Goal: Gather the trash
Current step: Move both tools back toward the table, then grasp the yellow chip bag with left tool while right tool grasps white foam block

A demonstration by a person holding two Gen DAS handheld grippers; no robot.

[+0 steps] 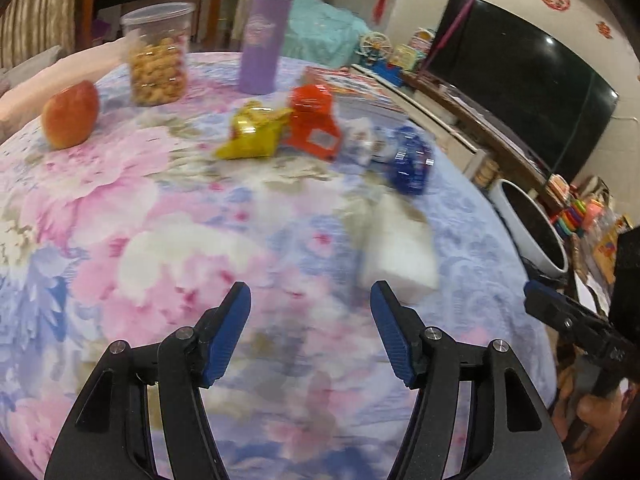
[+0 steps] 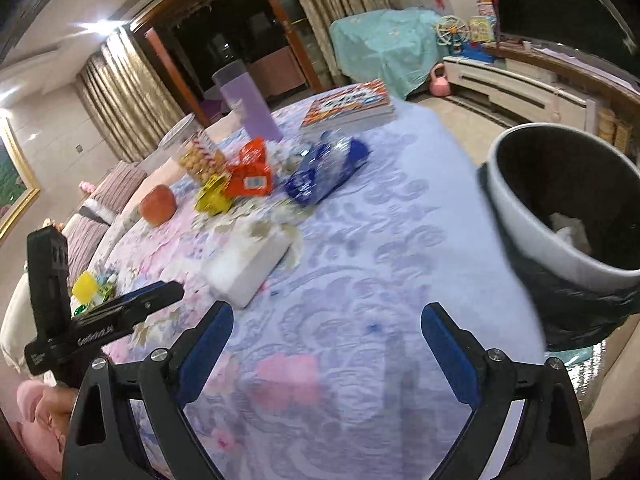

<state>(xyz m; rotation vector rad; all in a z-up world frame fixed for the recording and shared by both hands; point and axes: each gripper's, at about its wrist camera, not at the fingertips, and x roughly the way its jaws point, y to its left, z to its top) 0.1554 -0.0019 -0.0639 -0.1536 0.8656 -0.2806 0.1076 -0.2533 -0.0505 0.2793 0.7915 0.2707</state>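
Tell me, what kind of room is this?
Most likely a home living room: a big dark television on a low cabinet, long curtains by a glass door, and a round table under a flowered tablecloth with snacks and wrappers.

Black grippers (image 1: 310,300) (blue pads (image 1: 390,332), silver screws)

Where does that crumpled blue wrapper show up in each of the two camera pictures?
Left wrist view: the blue wrapper lies right of centre in the upper half, beyond the white tissue pack.
Right wrist view: the blue wrapper lies just above centre, below the book.
Shared landmark: the orange packet, just left of the wrapper in both.
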